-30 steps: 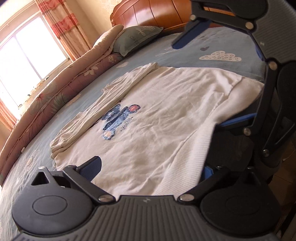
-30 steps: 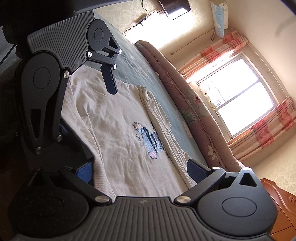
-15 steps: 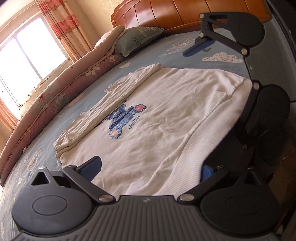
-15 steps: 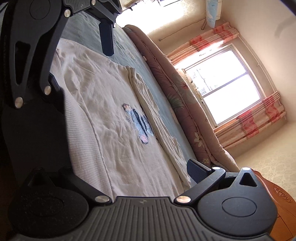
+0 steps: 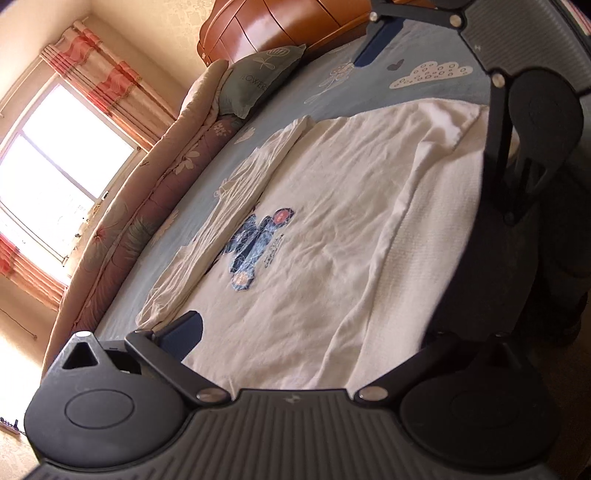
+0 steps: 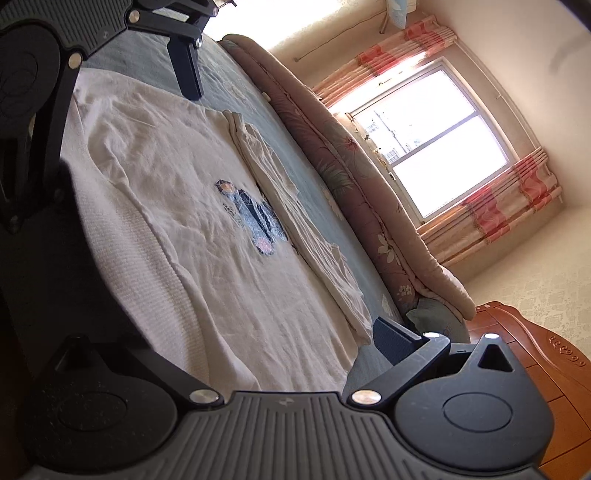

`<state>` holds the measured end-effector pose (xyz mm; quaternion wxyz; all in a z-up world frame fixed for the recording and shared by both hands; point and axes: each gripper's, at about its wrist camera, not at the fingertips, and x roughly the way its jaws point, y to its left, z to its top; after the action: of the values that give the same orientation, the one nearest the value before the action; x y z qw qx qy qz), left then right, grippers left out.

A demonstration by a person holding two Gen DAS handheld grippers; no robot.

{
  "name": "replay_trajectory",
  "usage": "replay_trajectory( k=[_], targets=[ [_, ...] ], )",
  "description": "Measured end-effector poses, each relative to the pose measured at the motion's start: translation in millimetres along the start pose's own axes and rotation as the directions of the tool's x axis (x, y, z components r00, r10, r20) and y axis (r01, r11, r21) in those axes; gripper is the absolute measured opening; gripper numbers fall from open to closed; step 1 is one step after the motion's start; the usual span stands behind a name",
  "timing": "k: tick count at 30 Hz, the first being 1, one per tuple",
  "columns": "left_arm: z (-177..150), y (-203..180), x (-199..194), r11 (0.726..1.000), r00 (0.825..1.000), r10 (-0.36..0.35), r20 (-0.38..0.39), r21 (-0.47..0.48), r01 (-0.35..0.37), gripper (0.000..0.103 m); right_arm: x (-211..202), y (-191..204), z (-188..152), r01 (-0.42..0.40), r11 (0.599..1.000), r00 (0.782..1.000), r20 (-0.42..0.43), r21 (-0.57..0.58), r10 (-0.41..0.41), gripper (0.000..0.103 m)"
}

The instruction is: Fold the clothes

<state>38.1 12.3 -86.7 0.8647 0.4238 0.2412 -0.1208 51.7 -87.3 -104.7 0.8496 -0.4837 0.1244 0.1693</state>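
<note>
A cream shirt [image 5: 332, 229] with a blue printed figure [image 5: 258, 247] lies flat on the blue bed sheet [image 5: 369, 74]. Its far side is folded into a narrow strip [image 5: 229, 221]. Its near edge hangs over the bed's side. My left gripper [image 5: 306, 332] is open, its jaws wide apart over the shirt's end. My right gripper [image 6: 258, 347] is open over the shirt's [image 6: 192, 229] other end. Each gripper shows in the other's view: the right one [image 5: 517, 110], the left one [image 6: 55, 74]. Neither holds cloth.
A rolled floral quilt [image 5: 147, 206] runs along the bed's far side under a bright window [image 5: 48, 177]. A grey pillow [image 5: 258, 85] and wooden headboard [image 5: 280, 26] are at the bed's head. The floor beside the bed is in dark shadow.
Both grippers have drawn apart along the near edge of the shirt, toward its two ends, and risen a little. The shirt has not moved.
</note>
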Motion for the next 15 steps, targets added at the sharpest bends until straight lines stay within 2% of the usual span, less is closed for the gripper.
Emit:
replay_trajectory(
  k=[6,12,15],
  targets=[
    [-22,4,-8,0.992,0.996,0.08,-0.028,0.099,-0.077,0.102,3,5,-8,-0.016,1.0,1.0,-0.022,-0.003,0.016,0.103],
    [-11,-17,-4,0.967,0.991,0.124,0.039,0.221,-0.13,0.102,1,22,8,-0.006,0.999,1.0,0.017,-0.039,0.007,0.103],
    [-18,-17,-3,0.958,0.988,0.141,0.055,0.244,-0.15,0.102,-1,23,4,0.009,0.999,1.0,0.028,-0.05,-0.008,0.103]
  ],
)
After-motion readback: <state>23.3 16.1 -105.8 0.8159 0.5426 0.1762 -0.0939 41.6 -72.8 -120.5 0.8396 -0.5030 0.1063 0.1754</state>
